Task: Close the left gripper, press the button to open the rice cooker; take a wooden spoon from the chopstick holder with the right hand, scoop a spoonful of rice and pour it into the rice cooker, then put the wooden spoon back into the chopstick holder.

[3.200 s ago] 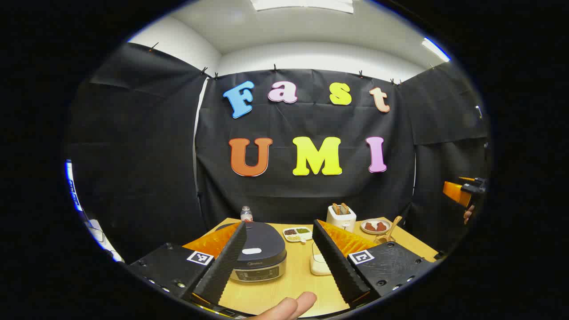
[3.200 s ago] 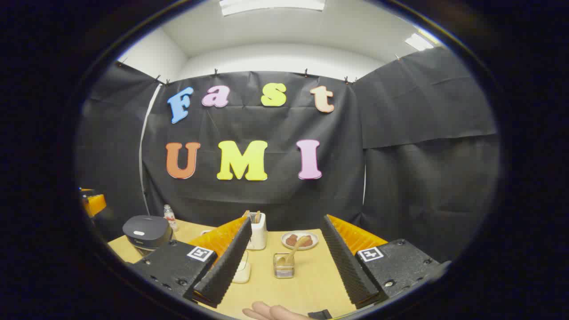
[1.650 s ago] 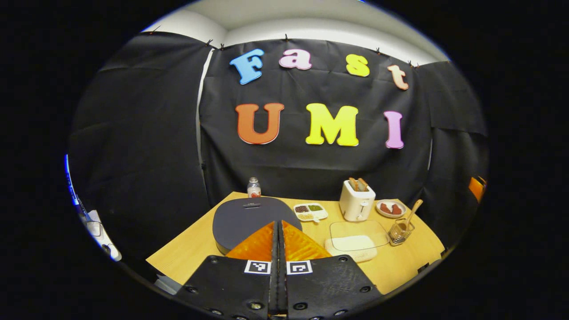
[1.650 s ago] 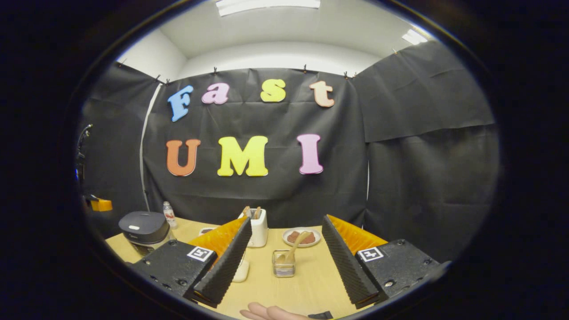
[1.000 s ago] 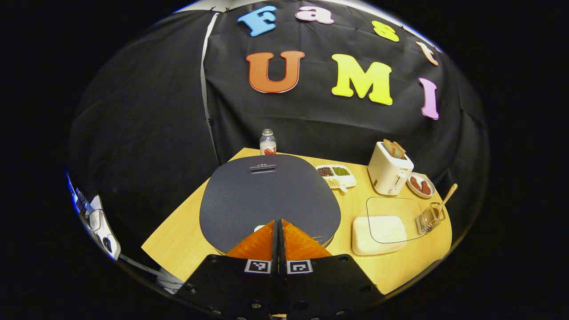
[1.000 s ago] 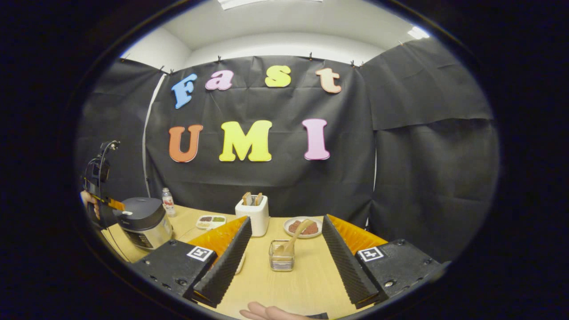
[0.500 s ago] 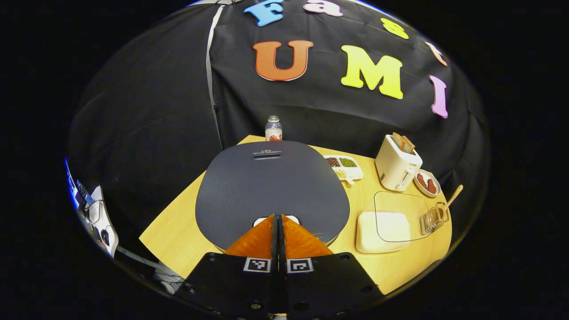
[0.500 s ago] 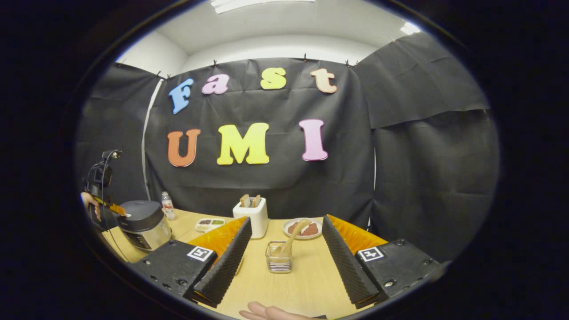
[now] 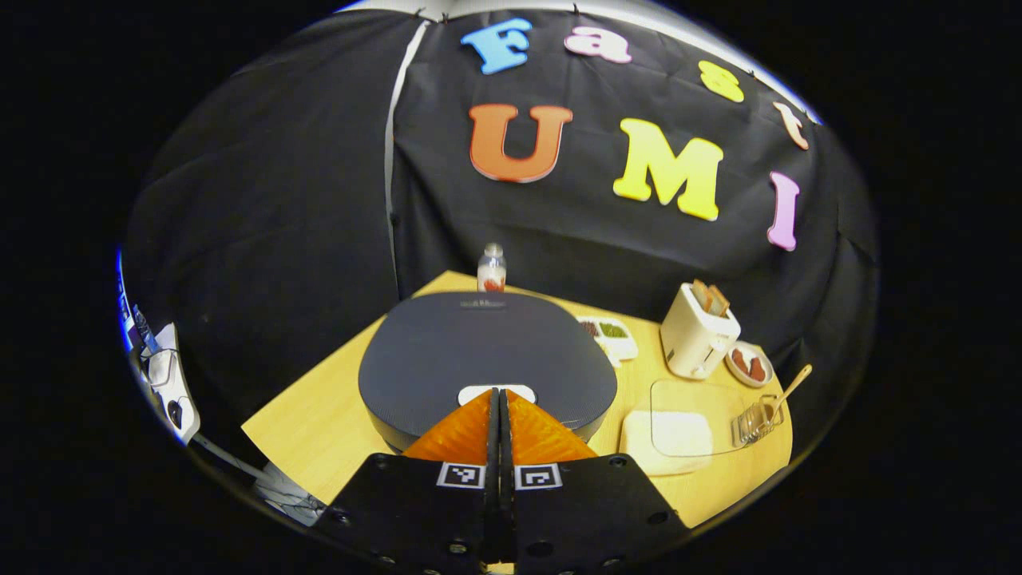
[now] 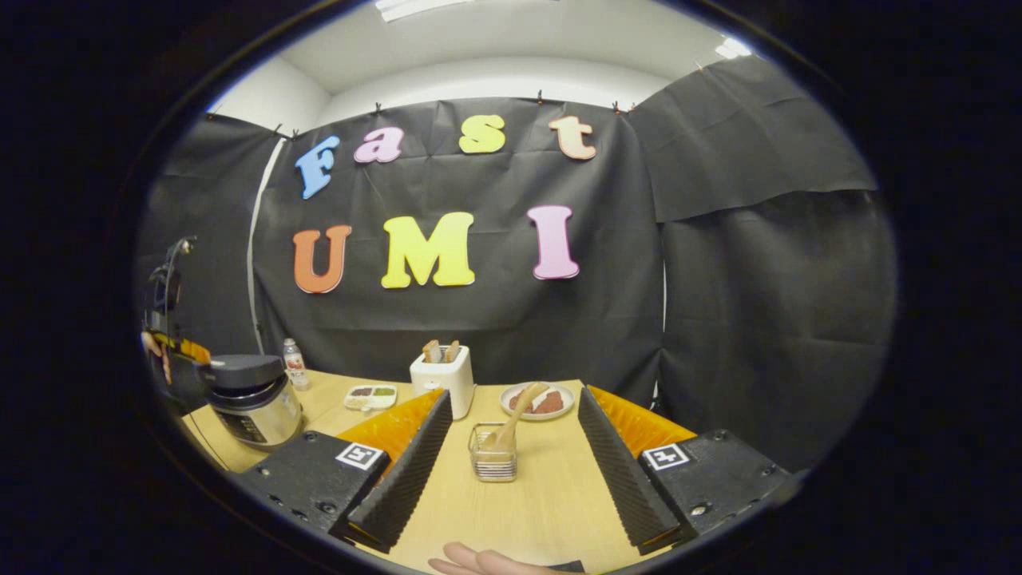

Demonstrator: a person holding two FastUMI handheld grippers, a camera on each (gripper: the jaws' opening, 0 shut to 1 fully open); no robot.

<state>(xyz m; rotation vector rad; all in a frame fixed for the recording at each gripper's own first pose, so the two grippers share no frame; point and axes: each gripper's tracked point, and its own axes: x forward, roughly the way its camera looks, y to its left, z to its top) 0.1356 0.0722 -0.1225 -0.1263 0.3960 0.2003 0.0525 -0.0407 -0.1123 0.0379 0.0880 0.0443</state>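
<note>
The dark-lidded rice cooker (image 9: 487,351) stands at the table's left. My left gripper (image 9: 497,393) is shut with nothing held, its tips at the white button (image 9: 495,391) on the lid's front edge. In the right gripper view the cooker (image 10: 251,395) sits far left with the left gripper (image 10: 185,355) and a hand beside it. The wire chopstick holder (image 10: 493,459) holds the wooden spoon (image 10: 517,414) just ahead of my right gripper (image 10: 513,397), which is open and apart from it. A rice box under a clear lid (image 9: 675,427) lies right of the cooker.
A white toaster (image 9: 699,331) with toast, a plate of reddish food (image 9: 748,363), a divided dish of beans (image 9: 611,331) and a small bottle (image 9: 491,270) line the back of the wooden table (image 9: 319,423). A fingertip (image 10: 479,563) shows below my right gripper.
The left gripper has shut and dropped over the cooker until its tips reached the white button. The right gripper, still open, has edged closer to the chopstick holder.
</note>
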